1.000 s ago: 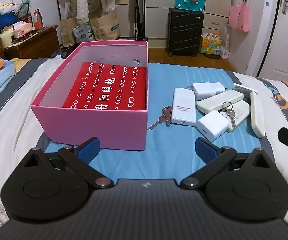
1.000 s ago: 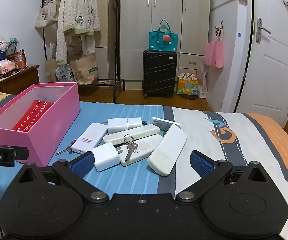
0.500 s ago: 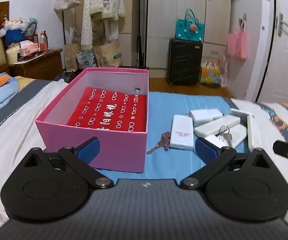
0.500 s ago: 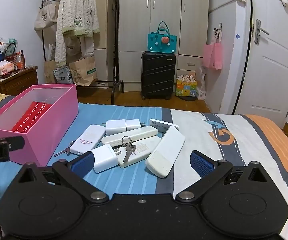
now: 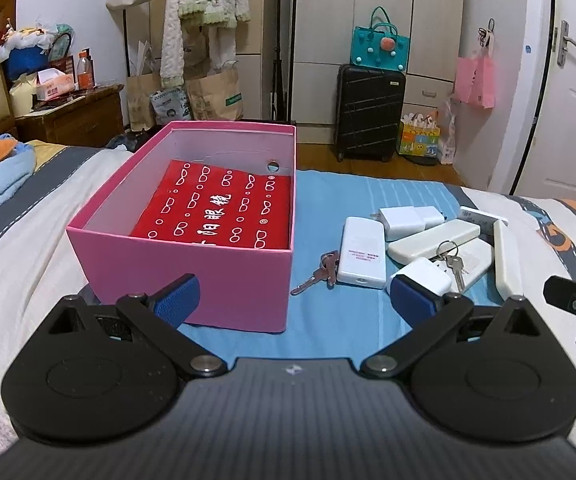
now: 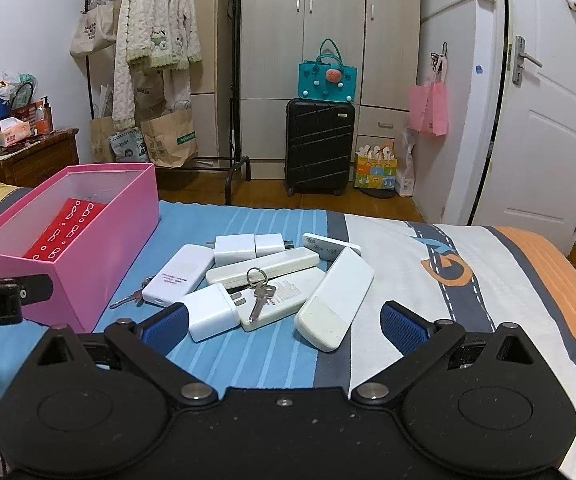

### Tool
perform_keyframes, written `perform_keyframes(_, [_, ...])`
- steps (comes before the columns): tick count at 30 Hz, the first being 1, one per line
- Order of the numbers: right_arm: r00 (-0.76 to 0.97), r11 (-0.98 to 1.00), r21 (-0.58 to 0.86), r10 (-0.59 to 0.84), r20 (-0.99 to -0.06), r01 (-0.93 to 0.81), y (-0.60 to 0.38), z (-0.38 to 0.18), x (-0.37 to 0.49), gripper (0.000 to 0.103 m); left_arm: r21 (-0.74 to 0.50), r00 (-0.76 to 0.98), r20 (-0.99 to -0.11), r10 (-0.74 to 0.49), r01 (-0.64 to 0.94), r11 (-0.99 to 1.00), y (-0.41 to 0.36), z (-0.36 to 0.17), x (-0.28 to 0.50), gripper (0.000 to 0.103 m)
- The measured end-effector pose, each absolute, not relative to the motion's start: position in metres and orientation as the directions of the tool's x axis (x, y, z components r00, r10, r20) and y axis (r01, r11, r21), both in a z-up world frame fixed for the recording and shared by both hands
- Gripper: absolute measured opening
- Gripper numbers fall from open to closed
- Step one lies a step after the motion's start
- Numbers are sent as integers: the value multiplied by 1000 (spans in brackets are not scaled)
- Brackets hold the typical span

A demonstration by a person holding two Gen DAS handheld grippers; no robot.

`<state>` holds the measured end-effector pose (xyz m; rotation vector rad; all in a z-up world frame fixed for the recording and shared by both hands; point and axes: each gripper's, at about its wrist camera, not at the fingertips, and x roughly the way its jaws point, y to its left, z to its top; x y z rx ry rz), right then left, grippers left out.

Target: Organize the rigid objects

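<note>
White gadgets (image 6: 280,280) and keys (image 6: 262,292) lie clustered on the bed (image 6: 428,280), right of the pink box (image 5: 192,276) (red packet (image 5: 224,208) inside). Left tool (image 5: 294,294) and right tool (image 6: 284,322) both gape, empty. Best taken singly, the nearest charger (image 6: 212,316) first.
</note>
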<state>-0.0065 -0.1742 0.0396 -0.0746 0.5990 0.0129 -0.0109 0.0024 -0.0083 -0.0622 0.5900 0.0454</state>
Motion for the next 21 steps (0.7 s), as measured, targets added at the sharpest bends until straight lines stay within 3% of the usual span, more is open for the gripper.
perform_keyframes(21, [821, 997, -70, -8, -571, -38, -175, 37, -4, 103, -31, 822, -568, 25, -51, 998, 1, -10, -11, 103])
